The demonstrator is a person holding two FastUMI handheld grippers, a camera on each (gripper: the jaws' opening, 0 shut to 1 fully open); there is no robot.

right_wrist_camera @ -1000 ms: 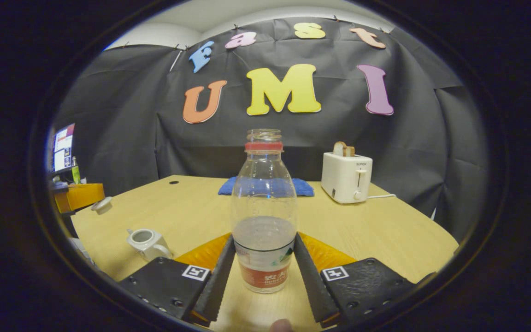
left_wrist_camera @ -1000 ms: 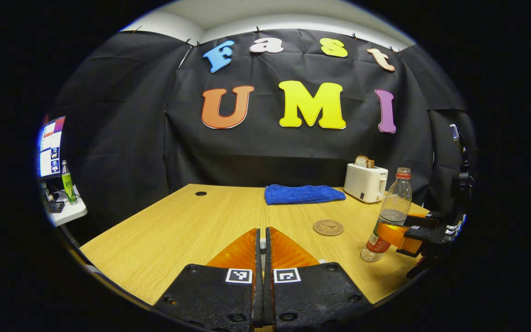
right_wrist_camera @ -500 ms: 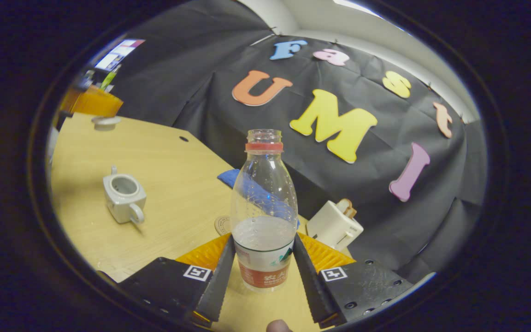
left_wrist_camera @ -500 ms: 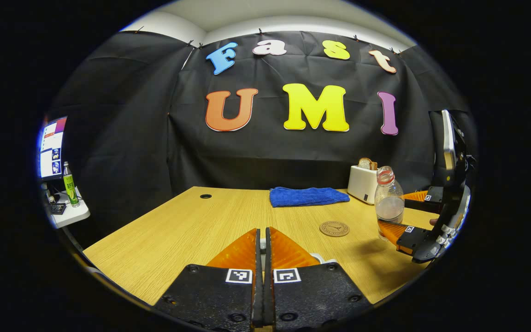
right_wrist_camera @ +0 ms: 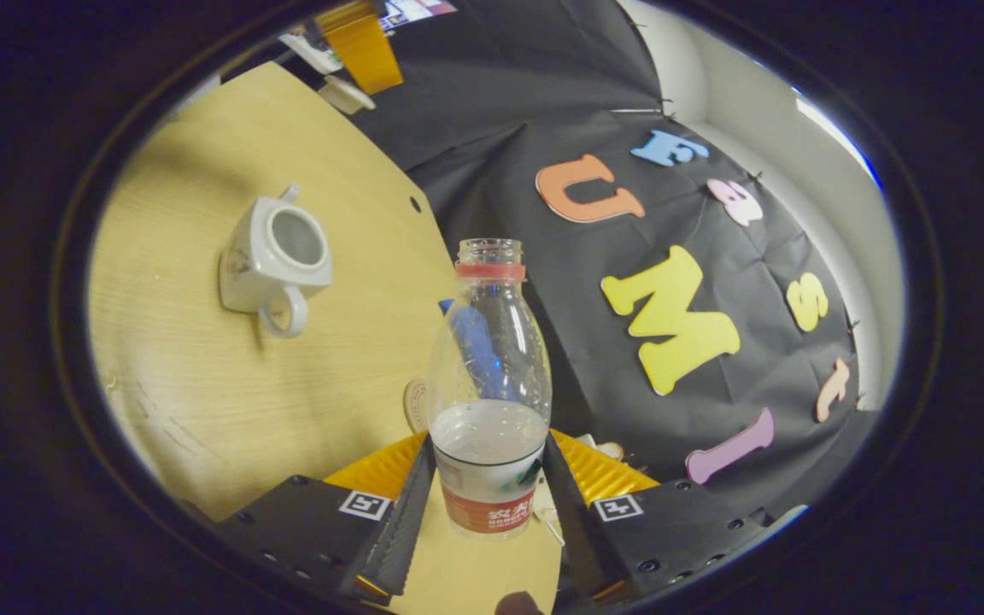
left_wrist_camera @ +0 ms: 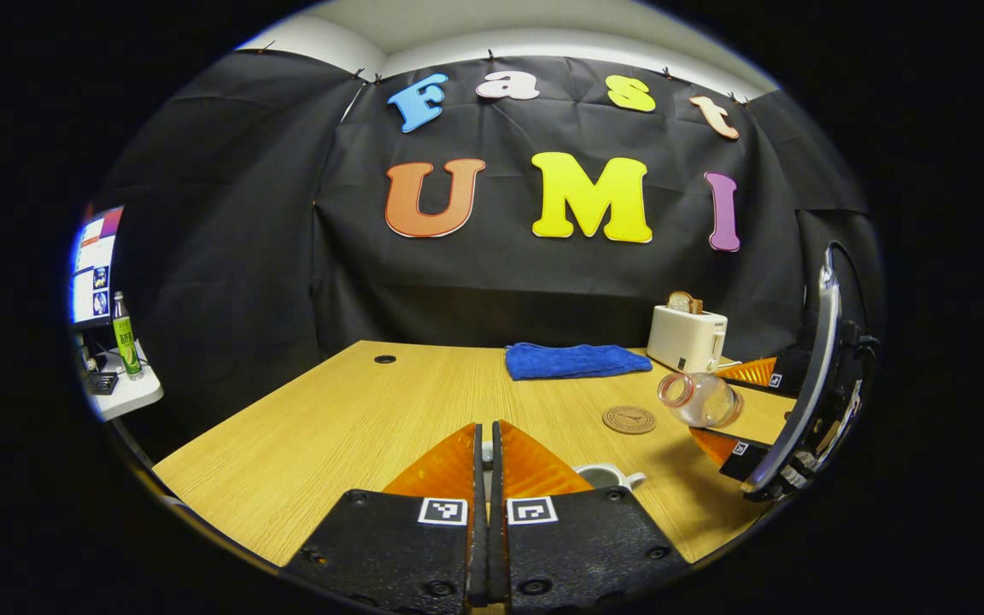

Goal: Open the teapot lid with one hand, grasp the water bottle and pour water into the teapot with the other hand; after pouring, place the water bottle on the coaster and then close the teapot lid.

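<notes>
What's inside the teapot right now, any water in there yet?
The teapot stands open, lid off. Its inside looks like a dull grey hollow; the bottom is shaded, so water cannot be told. The water bottle, gripped by the right gripper, holds water low down.

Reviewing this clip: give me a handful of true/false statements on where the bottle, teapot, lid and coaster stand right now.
1. The right gripper grips the water bottle between both fingers. True.
2. The bottle has a cap on. False: its mouth is open.
3. The teapot has its lid on. False: its opening is bare; the lid is off, at the table's far edge by the left gripper.
4. The bottle stands on the coaster. False: it is held tipped in the air.
5. The left gripper's fingers are together. True.
</notes>
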